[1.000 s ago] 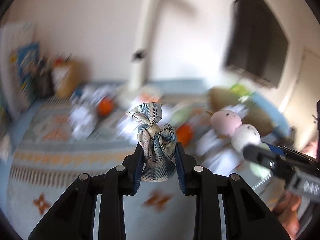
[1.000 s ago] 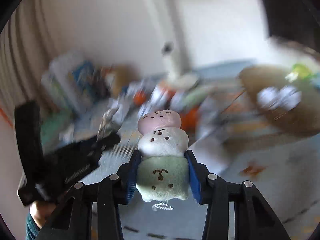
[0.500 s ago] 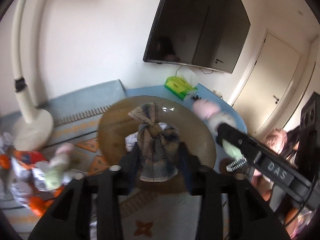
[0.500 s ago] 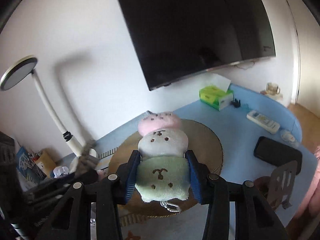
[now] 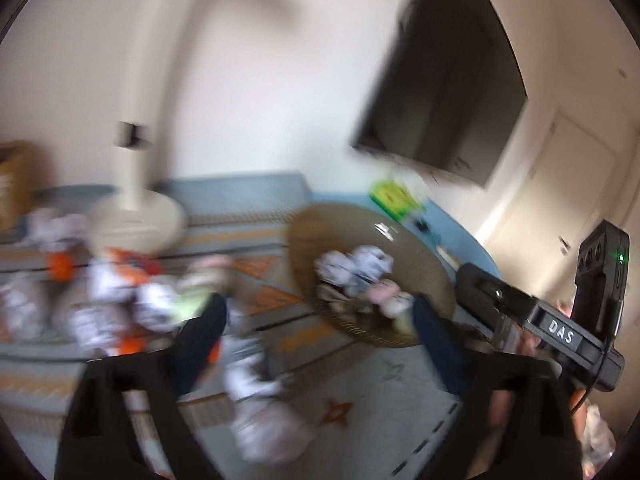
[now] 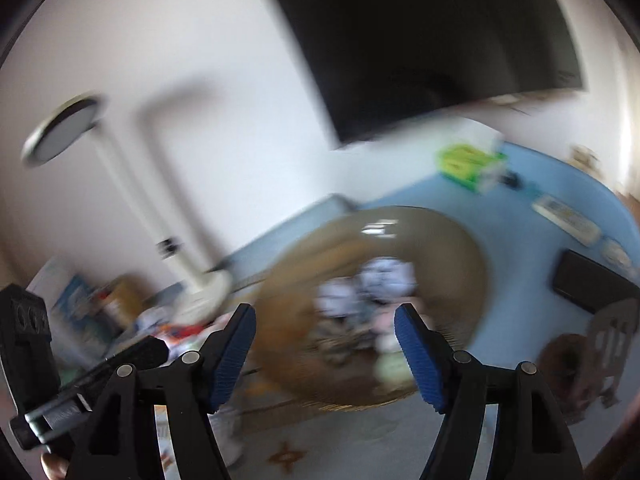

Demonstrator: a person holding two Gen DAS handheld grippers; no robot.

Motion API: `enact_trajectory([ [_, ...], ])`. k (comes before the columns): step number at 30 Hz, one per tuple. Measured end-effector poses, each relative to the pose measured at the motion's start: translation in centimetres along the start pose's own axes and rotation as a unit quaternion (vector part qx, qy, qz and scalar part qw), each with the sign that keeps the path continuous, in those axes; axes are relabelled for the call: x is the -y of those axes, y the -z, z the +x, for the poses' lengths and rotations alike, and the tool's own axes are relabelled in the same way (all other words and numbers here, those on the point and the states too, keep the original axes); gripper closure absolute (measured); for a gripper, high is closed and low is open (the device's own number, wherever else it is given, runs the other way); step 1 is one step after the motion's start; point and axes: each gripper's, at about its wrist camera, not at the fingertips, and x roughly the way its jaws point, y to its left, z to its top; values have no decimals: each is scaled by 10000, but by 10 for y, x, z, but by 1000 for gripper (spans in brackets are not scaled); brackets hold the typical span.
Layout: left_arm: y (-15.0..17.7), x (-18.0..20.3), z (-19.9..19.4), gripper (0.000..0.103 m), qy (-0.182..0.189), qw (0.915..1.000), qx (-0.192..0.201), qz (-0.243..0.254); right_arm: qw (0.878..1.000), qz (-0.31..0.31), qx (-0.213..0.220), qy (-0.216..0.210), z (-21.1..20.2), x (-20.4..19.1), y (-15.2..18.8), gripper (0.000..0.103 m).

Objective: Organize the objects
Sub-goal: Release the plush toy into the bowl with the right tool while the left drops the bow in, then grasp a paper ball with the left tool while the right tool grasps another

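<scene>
**Both grippers empty above the woven basket**

Two grippers show, one per view, and both are opening with nothing between the jaws. The left gripper (image 5: 316, 316) is spread wide; the right gripper (image 6: 325, 330) is parted less far. One round woven basket (image 5: 432, 280) sits on the blue table (image 6: 520, 240), past both sets of fingertips. Inside it lies a blurred heap of soft toys (image 6: 360, 312) — white patterned bundles, something pink, something pale green; the blur forbids an exact count. One dark screen (image 5: 448, 92) hangs on the wall, one white lamp (image 6: 132, 184) stands at left, and one green tissue box (image 6: 466, 162) sits on the table.

Only the left wrist view shows the scatter of further toys (image 5: 120, 300) on the patterned rug and the right gripper's body at its edge. Only the right wrist view shows the remote (image 6: 568, 218), the black phone (image 6: 588, 284) and the lamp's round head.

Half a second ago the left jaws clamped a plaid knotted bundle and the right a stacked pink, white and green plush — both are now released, apparently into the basket.
</scene>
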Motion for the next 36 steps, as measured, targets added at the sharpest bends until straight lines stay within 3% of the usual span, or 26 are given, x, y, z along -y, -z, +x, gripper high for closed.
enact_trajectory([
  [1, 6, -10, -16, 1, -99, 9997, 215, -25, 9998, -140, 37, -158, -3, -12, 4, 32],
  [5, 35, -53, -52, 1, -805, 9961, 359, -54, 9958, -716, 138, -556, 3, -59, 43, 27],
  [7, 54, -77, -54, 1, -1135, 9928, 343, -156, 9954, -823, 57, -484, 20, -69, 65, 22],
  [14, 92, -117, -33, 1, -1654, 9855, 261, -265, 9967, -676, -292, -331, 56, -61, 105, 22],
  [20, 93, -116, -44, 1, -1576, 9863, 393, -301, 9957, -700, -511, -336, 67, -61, 104, 22],
  [28, 93, -116, -46, 1, -1540, 9868, 394, -296, 9951, -828, -427, -328, 64, -65, 106, 20],
  [36, 89, -119, -67, 1, -1970, 9764, 762, -450, 9958, -789, -395, -235, 57, -67, 105, 17],
])
